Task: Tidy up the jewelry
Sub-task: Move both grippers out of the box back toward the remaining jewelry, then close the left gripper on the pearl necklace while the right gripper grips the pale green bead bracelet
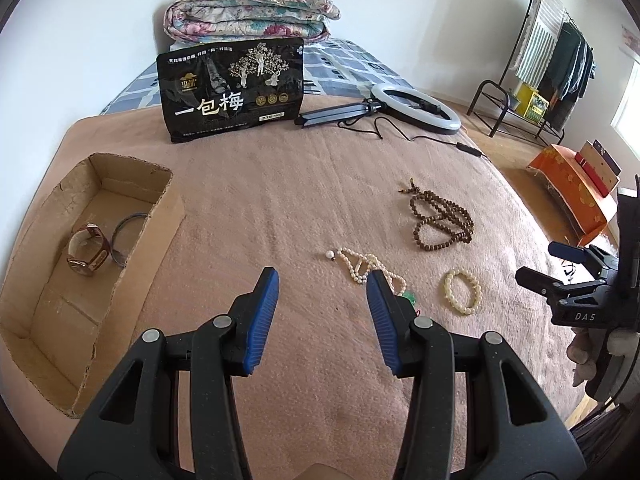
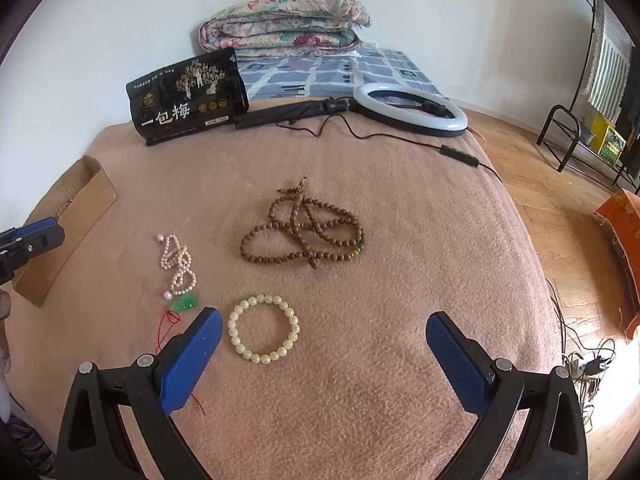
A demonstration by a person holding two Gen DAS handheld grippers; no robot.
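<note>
A pinkish-brown blanket covers the near part of a bed and serves as the work surface. Behind it lies a blue-checked sheet, with a folded floral quilt stacked against the white wall. A wood floor runs along the right side, where a clothes rack stands with garments hanging, and an orange bag sits on the floor near the bed.

At the back of the blanket a black snack pouch stands upright. Beside it lies a ring light on its folded stand, its cable trailing across the blanket toward the right edge.

A shallow cardboard box lies on the left. Inside are a watch with a brown strap and a dark bangle just beside it.

Three bead pieces lie loose on the blanket, right of the box and apart from one another: a long brown bead string in tangled loops, a pearl necklace with a green pendant and red cord, and a pale round bracelet nearest the front.

The left gripper hovers over the blanket with its blue pads apart and nothing between them; its right finger overlaps the pearl necklace in that view. The right gripper is spread wide and holds nothing, and the bracelet lies just inside its left finger.
</note>
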